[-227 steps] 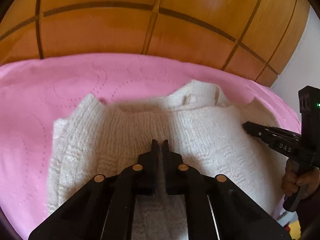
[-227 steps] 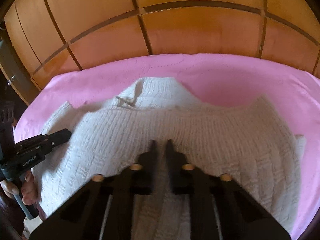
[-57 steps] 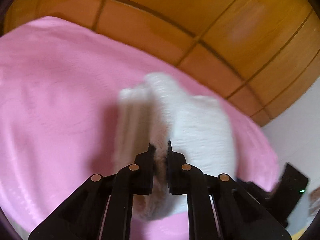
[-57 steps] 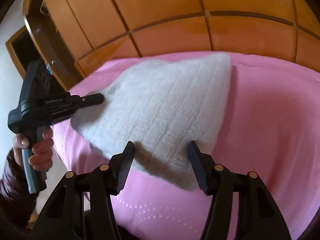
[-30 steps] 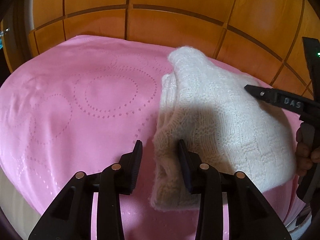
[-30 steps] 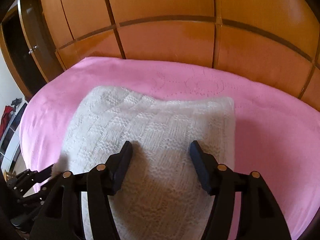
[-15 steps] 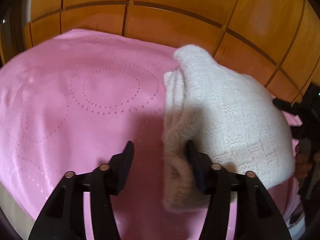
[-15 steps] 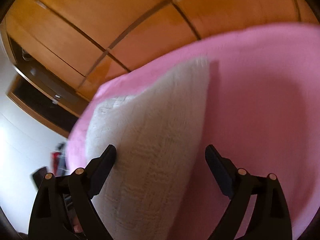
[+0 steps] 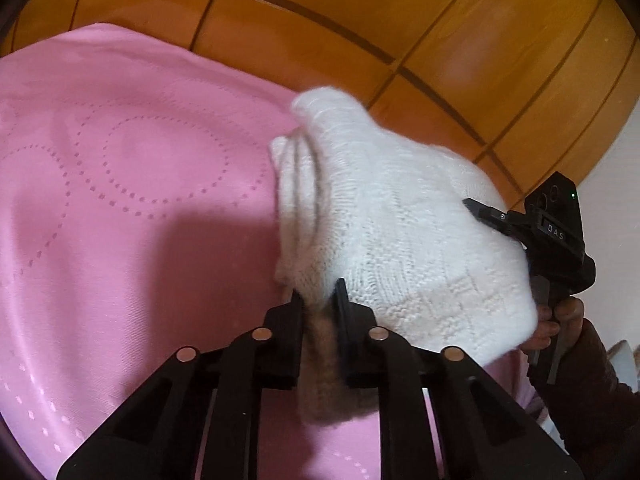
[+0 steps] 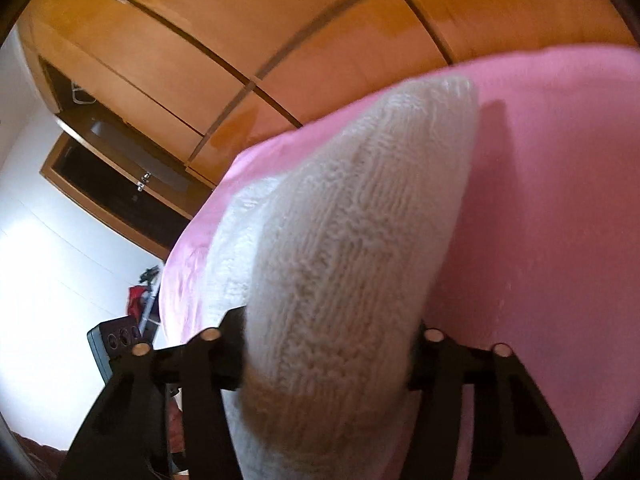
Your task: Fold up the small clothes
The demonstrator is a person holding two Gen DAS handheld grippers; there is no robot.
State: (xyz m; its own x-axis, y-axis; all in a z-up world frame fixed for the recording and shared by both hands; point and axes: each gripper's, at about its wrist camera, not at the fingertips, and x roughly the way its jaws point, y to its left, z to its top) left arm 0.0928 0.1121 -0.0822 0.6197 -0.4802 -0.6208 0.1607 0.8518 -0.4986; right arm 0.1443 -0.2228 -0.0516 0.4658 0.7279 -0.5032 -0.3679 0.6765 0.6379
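1. Half a second back, our left tool (image 9: 318,300) stood with its jaws apart beside the white knit sweater (image 9: 400,220). Now they are pinched narrow on the near left edge of the folded bundle, with knit bunched between them.
2. Our right tool (image 10: 326,344) was spread wide over the sweater then. Now the bundle's right end fills the gap between its jaws, which stand fairly wide. We cannot tell whether they bear on the knit or only straddle it.
3. Where it is: the sweater sits on the pink bed cover (image 9: 120,200), near the front edge and in front of the wooden wardrobe doors (image 9: 460,40). Its near edge looks lifted off the cover.
4. Our reading: the folding looks largely done. With both ends taken up, we judge the bundle is about to be shifted or given one more fold.
5. Orientation: the long axis runs away from us towards the wardrobe. The far corner sticks up as a peak in both views. The stacked layer edges face left.
6. Risk: thick, soft knit may slip and let the layers splay.
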